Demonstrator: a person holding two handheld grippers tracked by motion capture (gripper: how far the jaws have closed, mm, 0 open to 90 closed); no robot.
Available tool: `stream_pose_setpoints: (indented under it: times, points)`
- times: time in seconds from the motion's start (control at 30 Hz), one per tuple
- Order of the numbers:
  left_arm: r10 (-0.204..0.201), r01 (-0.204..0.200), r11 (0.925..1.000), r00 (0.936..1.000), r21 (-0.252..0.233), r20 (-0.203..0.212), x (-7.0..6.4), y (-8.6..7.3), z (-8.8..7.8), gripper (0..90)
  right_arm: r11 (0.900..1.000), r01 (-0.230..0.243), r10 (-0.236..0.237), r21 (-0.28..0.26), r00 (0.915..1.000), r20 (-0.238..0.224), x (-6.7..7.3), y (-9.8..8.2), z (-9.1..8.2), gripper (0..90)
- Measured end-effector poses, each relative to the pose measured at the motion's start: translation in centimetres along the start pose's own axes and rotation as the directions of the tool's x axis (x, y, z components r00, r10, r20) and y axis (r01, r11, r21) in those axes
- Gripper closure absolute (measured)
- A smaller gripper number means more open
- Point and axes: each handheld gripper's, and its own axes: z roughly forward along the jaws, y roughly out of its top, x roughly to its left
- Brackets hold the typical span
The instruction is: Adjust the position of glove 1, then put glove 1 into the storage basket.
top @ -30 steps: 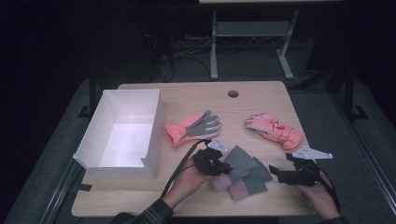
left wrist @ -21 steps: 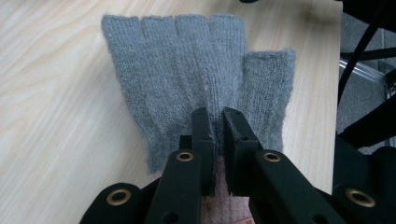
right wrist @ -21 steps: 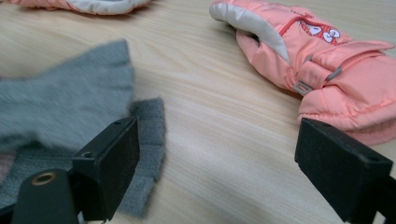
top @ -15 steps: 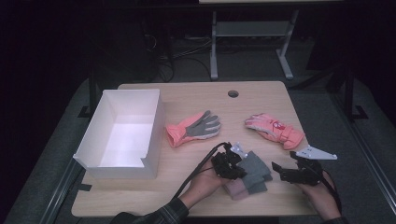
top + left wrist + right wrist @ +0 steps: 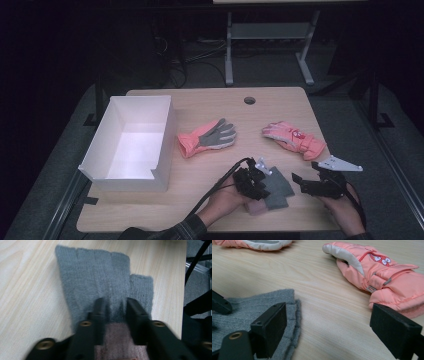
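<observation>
A grey glove [image 5: 279, 188] with a pink cuff is laid flat near the table's [image 5: 210, 102] front edge, towards its right corner. The left gripper [image 5: 114, 307] is set over the seam between grey knit and cuff; its jaws have just been opening and are seen apart, the fabric between them no longer pinched. The right gripper [image 5: 328, 326] is held just right of the glove, jaws wide apart with nothing between them. A pink mitten [image 5: 294, 139] is seen near the right edge, an orange glove [image 5: 207, 137] mid-table, and a white box [image 5: 131, 143] along the left edge
</observation>
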Motion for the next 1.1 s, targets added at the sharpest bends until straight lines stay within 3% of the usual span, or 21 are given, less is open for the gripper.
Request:
stream_pose_setpoints:
  times: [0.13, 0.2, 0.33, 0.57, 0.7, 0.73, 0.87, 1.07, 1.1]
  points:
    - [0.027, -0.027, 0.9996, 0.9996, -0.005, -0.012, -0.4, 0.2, -0.1, 37.7, 1.000, 0.002, -0.002, -0.005, 1.0000, 0.002, -0.1, 0.0, 0.0, 13.9]
    - [0.040, -0.040, 0.9991, 0.9983, -0.012, -0.042, -0.7, 0.5, -0.1, 26.4, 1.000, 0.001, -0.001, -0.003, 1.0000, 0.003, -0.2, -0.1, 0.0, 13.9]
    - [0.040, -0.040, 0.9992, 0.9977, 0.003, -0.055, -0.4, 0.5, 0.4, 14.0, 1.000, 0.002, -0.002, -0.002, 1.0000, 0.003, -0.1, -0.1, 0.0, 13.9]
    - [0.019, -0.016, 0.9988, 0.9973, 0.046, -0.072, 0.5, 0.1, 1.9, 13.3, 1.000, 0.003, -0.003, 0.002, 1.0000, 0.000, 0.0, 0.0, 0.0, 13.9]
    - [0.009, -0.007, 0.9992, 0.9977, 0.038, -0.068, 0.5, -0.2, 2.2, 13.4, 1.000, -0.002, 0.002, 0.000, 1.0000, 0.000, 0.0, 0.0, 0.0, 13.9]
    - [-0.020, 0.021, 0.9996, 0.9980, 0.021, -0.060, 0.6, -0.4, 2.4, 13.4, 1.000, -0.006, 0.006, -0.001, 1.0000, 0.000, 0.0, 0.0, 0.1, 13.9]
    - [-0.015, 0.016, 0.9997, 0.9978, 0.019, -0.065, 0.6, -0.5, 2.4, 14.4, 1.000, -0.001, 0.001, -0.001, 1.0000, 0.001, 0.1, 0.0, 0.0, 13.9]
    - [-0.003, 0.005, 0.9996, 0.9987, 0.030, -0.050, 0.3, -0.4, 2.1, 26.6, 1.000, 0.005, -0.005, 0.001, 1.0000, -0.001, 0.0, 0.0, 0.1, 13.9]
    - [-0.006, 0.007, 0.9996, 0.9994, 0.028, -0.036, 0.3, -0.4, 2.0, 34.6, 1.000, 0.005, -0.004, 0.007, 1.0000, -0.004, 0.1, 0.0, 0.1, 13.9]
